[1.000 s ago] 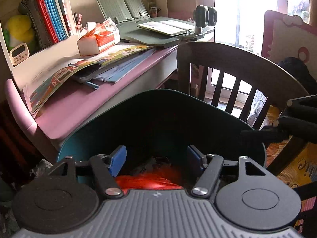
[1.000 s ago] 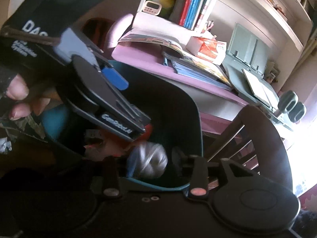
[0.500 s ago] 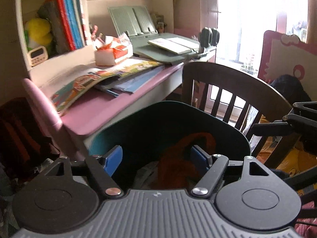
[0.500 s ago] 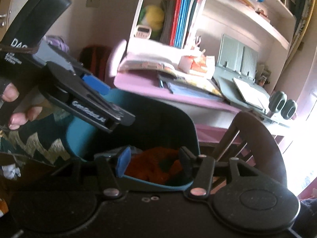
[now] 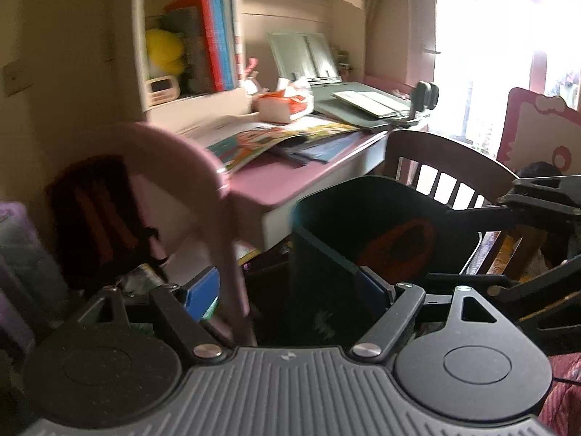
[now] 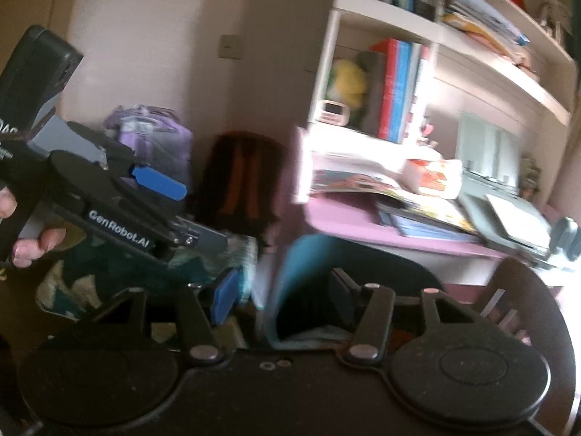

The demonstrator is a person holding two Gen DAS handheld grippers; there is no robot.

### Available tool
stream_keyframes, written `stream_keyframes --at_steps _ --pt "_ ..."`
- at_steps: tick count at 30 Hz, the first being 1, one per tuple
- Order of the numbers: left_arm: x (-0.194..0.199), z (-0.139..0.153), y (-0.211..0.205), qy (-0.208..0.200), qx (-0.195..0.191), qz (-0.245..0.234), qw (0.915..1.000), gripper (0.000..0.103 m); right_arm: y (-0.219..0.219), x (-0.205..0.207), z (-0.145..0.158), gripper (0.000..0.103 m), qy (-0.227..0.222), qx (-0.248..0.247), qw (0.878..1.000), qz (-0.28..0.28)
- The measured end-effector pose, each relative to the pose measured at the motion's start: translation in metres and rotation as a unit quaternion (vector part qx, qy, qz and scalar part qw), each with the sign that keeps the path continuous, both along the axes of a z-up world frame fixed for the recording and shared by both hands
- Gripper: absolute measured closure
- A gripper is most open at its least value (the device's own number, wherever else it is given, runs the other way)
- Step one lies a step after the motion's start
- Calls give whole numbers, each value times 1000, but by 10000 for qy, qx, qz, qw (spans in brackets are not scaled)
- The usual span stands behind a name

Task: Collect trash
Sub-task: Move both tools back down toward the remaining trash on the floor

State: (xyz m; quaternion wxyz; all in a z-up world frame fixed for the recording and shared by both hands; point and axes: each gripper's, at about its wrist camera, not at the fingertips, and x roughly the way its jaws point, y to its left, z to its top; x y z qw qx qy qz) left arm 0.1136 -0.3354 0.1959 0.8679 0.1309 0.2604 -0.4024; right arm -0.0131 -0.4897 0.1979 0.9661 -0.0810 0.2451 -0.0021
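Note:
A dark teal trash bin (image 5: 381, 218) stands beside the pink desk; an orange-red bag (image 5: 399, 247) shows inside it. The bin also shows in the right wrist view (image 6: 301, 272), blurred. My left gripper (image 5: 287, 290) is open and empty, raised above the bin's left side, over the desk's pink leg. My right gripper (image 6: 283, 290) is open and empty, just above the bin's near rim. The left gripper also shows at the left of the right wrist view (image 6: 159, 181), held by a hand.
A pink desk (image 5: 276, 181) holds open magazines, a tissue box (image 5: 287, 103) and a grey book stand. A dark wooden chair (image 5: 446, 160) stands behind the bin. A dark backpack (image 6: 243, 181) and a purple bag (image 6: 152, 134) sit by the wall.
Both grippers have lifted and swung left, away from the bin's opening. The bin now sits to the right in both views. Both stayed open and empty.

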Motion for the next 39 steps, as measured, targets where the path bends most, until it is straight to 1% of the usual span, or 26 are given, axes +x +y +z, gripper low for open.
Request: stream_keyframes --at_steps 1,6,8,10,12,15,17,21,24,26,28,31,35,39 --pt "1 -1 13 29 -17 56 10000 18 9 4 -1 48 33 26 9999 103" --pt "5 -6 80 138 -103 325 9993 17 57 27 -6 47 173 84 9979 613" --pt "8 -12 109 178 -112 491 9986 13 79 38 -11 47 230 105 9962 838" --pt "12 -20 138 224 -121 641 9976 5 101 51 -18 47 316 141 9936 1079" --pt "18 -31 170 312 -166 844 9958 4 122 64 -26 47 440 170 9904 1296" --pt "31 -51 215 558 -232 1156 9915 4 157 88 -45 47 666 241 9839 1643" --pt "41 -66 249 698 -253 1453 9866 4 181 103 -60 47 843 331 9780 1878" --pt "56 -98 304 784 -211 1898 9785 4 228 128 -92 47 1133 455 9642 2355" --pt "71 -127 343 902 -152 2188 9715 4 266 148 -119 47 1377 534 9518 2687" --pt "81 -147 368 1002 -127 2323 9674 4 288 159 -138 47 1521 527 9459 2816" --pt "88 -167 392 1017 -29 2477 9635 4 308 168 -157 47 1676 523 9407 2902" --pt "100 -205 427 1051 234 2722 9562 4 339 186 -188 47 1947 502 9314 3034" --pt "114 -262 470 1297 483 3017 9433 4 384 206 -236 47 2355 400 9168 3200" --pt "124 -320 504 1581 763 3185 9315 4 427 223 -291 47 2776 215 9008 3333"
